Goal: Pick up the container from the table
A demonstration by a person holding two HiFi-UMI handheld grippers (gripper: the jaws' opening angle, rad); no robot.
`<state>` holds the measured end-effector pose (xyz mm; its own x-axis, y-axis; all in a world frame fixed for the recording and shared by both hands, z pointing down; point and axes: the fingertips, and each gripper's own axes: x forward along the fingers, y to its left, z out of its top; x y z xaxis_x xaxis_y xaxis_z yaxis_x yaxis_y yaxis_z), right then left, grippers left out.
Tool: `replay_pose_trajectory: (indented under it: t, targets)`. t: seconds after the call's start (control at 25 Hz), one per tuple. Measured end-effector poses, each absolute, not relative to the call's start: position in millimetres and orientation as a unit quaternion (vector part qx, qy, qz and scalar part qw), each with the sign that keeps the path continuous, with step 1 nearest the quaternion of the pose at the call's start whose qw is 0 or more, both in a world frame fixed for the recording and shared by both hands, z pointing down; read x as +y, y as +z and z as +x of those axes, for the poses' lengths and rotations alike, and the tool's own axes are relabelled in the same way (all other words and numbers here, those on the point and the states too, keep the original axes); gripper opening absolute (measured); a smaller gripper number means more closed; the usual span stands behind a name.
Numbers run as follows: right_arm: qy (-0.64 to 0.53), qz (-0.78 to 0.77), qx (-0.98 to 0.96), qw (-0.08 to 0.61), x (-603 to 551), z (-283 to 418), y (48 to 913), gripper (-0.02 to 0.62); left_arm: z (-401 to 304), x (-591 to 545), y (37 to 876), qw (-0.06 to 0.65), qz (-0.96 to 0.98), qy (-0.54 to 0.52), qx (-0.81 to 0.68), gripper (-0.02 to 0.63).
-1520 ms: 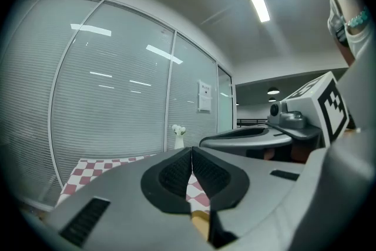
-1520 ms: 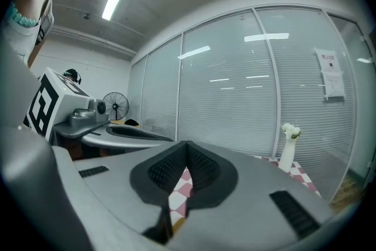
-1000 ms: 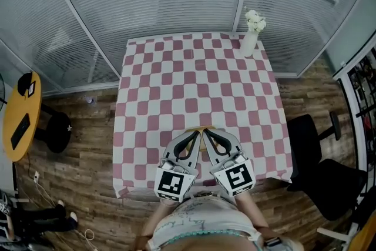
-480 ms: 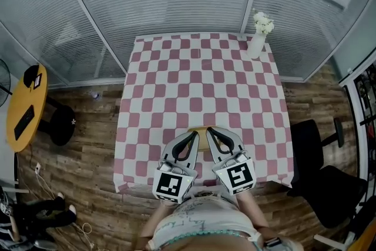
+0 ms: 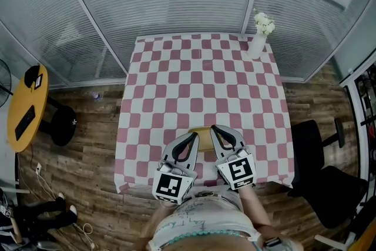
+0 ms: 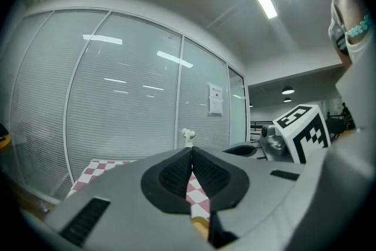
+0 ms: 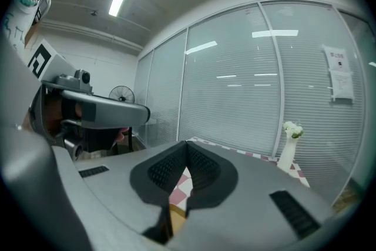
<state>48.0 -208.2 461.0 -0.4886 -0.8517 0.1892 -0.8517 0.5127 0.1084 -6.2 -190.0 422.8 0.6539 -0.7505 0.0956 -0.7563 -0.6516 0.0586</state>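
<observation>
Seen from above, a square table under a pink-and-white checked cloth point(image 5: 176, 85) stands against a glass wall with lowered blinds. At its far right corner is a slim white vase of white flowers point(image 5: 256, 44).

A person stands at the near edge, holding two grey tools. The left gripper point(image 5: 194, 135) and right gripper point(image 5: 214, 127) both point away from the body and lean towards each other, tips near together. Between them lies a tan, shallow container point(image 5: 203, 133) on the cloth, close to the near edge. Only a narrow strip of it shows, so its full shape is hard to judge.

In the left gripper view, the ribbed black fingers are pressed tip to tip with nothing between them. A yellow edge of the container shows low in the opening behind them. The right gripper view shows the same: fingers together and empty, and a yellow edge below. Whether either tool touches the container cannot be told.

On the wooden floor are a round yellow side table point(image 5: 22, 110) at the left and a black office chair point(image 5: 329, 185) at the right.
</observation>
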Motion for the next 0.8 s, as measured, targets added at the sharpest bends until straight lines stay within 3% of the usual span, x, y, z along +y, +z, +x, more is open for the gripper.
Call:
replay_pose_trajectory:
  t: [0.8]
  targets:
    - [0.084,0.505,-0.837,0.192,-233.8,86.9,565.9,-0.006,-4.6,-185.9,433.5,0.056,0.918,0.036,-0.390,0.015]
